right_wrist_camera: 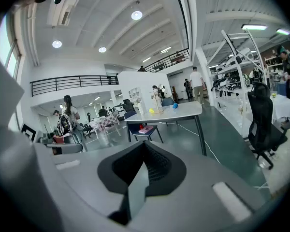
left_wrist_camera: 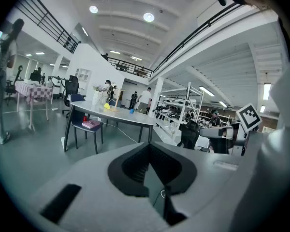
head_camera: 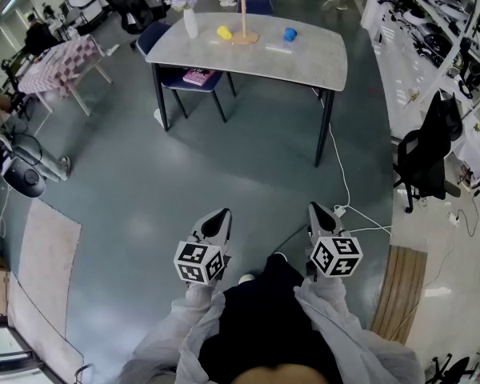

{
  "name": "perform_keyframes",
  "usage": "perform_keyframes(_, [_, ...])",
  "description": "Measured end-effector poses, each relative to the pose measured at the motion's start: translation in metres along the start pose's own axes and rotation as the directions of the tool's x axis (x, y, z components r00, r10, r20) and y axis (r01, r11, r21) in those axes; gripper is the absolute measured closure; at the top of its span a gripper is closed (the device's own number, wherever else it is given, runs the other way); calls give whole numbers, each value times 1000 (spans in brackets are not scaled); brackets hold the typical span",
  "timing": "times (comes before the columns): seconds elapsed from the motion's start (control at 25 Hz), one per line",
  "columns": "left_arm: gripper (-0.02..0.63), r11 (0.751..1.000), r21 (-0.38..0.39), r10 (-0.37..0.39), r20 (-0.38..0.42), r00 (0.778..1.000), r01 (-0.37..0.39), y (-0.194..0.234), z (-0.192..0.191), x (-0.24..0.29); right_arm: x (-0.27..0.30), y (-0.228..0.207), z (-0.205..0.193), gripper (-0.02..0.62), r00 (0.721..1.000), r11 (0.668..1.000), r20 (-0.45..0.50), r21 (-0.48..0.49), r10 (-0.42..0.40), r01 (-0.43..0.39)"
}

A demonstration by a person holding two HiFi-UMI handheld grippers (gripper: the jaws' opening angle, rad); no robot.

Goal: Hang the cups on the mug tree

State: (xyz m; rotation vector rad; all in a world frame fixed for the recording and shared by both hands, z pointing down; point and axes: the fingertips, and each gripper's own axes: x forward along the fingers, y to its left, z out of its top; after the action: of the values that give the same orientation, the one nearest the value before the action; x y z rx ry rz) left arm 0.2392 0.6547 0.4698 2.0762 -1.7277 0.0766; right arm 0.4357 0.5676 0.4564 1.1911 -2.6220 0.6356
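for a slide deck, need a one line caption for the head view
Left gripper and right gripper, both shut and empty, face a distant table with mug tree, yellow cup, blue cup.

Large open lab or workshop hall: grey-green floor (head_camera: pixel 224 158); steel shelving racks (head_camera: pixel 432 22) loaded with equipment; black office chair (head_camera: pixel 424 154); loose cable (head_camera: pixel 340 174) trailing over the floor; work table (head_camera: pixel 304 66); railed mezzanine (right_wrist_camera: pixel 72 83); round ceiling lights (right_wrist_camera: pixel 137 15).
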Motion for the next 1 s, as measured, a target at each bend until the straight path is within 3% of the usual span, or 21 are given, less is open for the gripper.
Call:
perform_keyframes(0.2, [603,1000,-5,18,-1,1000,-18,9,-12,-40,-13,25,-15,584,1000,1000,26,29,-2,1])
perform_keyframes(0.48, [603,1000,-17,24,18,1000,-24,3,-22,-71,-34,49,-13,579,996,999,94,-39,7,-3])
perform_keyframes(0.6, [603,999,-34,24,16,1000,-23,1,-28,-73,-33,50,-10,309,994,999,109,-38,16,-12])
perform_keyframes(1.0, [603,997,-37,61,12,998,-61,23,-22,-29,19,24,1,288,996,997,86,-73,36,-30])
